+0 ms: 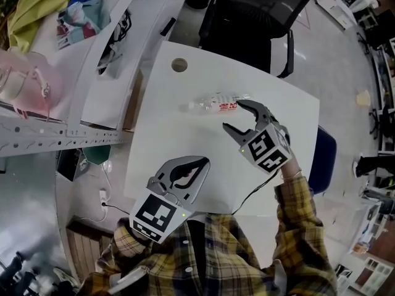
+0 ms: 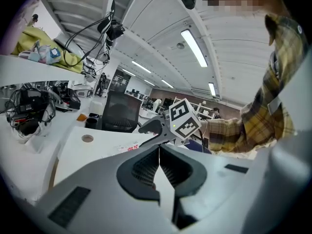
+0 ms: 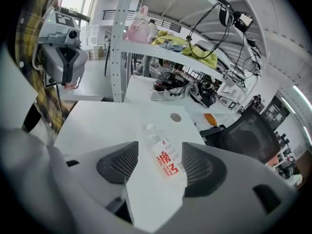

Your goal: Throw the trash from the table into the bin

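A clear plastic bottle (image 1: 215, 104) with a red label lies on its side on the white table (image 1: 185, 140). My right gripper (image 1: 233, 116) stands open just right of the bottle, its jaws pointing down at it. In the right gripper view the bottle (image 3: 164, 158) lies between the spread jaws of the right gripper (image 3: 156, 168), and the pads do not press on it. My left gripper (image 1: 200, 163) hovers over the table's near edge, shut and empty. In the left gripper view the left gripper (image 2: 159, 165) has its pads together. No bin is in view.
A black office chair (image 1: 256, 17) stands past the table's far edge and a blue seat (image 1: 324, 158) at its right. The table has a round cable hole (image 1: 179, 65). A shelf unit (image 1: 55, 128) with cables and clutter runs along the left.
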A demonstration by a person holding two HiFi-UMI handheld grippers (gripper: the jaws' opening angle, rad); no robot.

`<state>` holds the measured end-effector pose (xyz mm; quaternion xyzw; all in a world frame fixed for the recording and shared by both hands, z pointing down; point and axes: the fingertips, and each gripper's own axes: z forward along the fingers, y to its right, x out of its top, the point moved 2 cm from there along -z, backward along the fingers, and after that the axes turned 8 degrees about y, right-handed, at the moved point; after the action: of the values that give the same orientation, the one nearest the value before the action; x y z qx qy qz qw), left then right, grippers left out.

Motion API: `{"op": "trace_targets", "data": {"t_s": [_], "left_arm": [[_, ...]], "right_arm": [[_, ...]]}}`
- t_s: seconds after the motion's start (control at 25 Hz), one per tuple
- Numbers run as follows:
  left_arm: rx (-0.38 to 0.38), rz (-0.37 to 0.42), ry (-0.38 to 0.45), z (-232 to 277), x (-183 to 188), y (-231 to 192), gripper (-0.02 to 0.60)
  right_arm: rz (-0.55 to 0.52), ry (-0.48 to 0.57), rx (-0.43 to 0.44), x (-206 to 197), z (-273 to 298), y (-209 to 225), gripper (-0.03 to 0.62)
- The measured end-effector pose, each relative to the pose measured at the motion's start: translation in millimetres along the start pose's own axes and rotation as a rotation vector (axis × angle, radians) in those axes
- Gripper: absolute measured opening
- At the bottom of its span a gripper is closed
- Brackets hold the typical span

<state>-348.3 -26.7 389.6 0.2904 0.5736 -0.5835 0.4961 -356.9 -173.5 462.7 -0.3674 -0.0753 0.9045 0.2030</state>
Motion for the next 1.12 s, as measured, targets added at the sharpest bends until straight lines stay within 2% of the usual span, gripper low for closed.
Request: {"op": "trace_targets", "data": {"t_s": [0.24, 0.36, 0.52, 0.68, 0.92, 1.12], "left_arm": [[0.021, -0.014, -0.017, 1.4, -2.4, -14.6, 0.009], [0.030, -0.017, -0.027, 1.4, -5.2, -19.3, 0.009], [0.049, -0.041, -0.037, -0.2, -12.4, -26.8, 0.009], [0.070, -0.055, -0.047, -5.5, -19.1, -34.3, 0.009], [0.108, -0.079, -0.044, -13.0, -22.2, -48.2, 0.009], [0.118, -0.092, -0.045, -16.7, -25.2, -53.2, 0.009]], "right_arm": [[-0.131, -0.090, 0.112, -19.4, 37.7, 3.3, 0.307], [-0.177, -0.134, 0.125, -32.5, 54.4, 10.6, 0.321], [-0.203, -0.184, 0.142, -47.5, 73.5, 17.4, 0.321], [-0.300, -0.269, 0.180, -63.9, 86.4, 16.8, 0.321], [-0.395, -0.340, 0.252, -74.5, 105.4, 15.6, 0.321], [-0.404, -0.370, 0.305, -80.6, 117.7, 15.4, 0.319]]}}
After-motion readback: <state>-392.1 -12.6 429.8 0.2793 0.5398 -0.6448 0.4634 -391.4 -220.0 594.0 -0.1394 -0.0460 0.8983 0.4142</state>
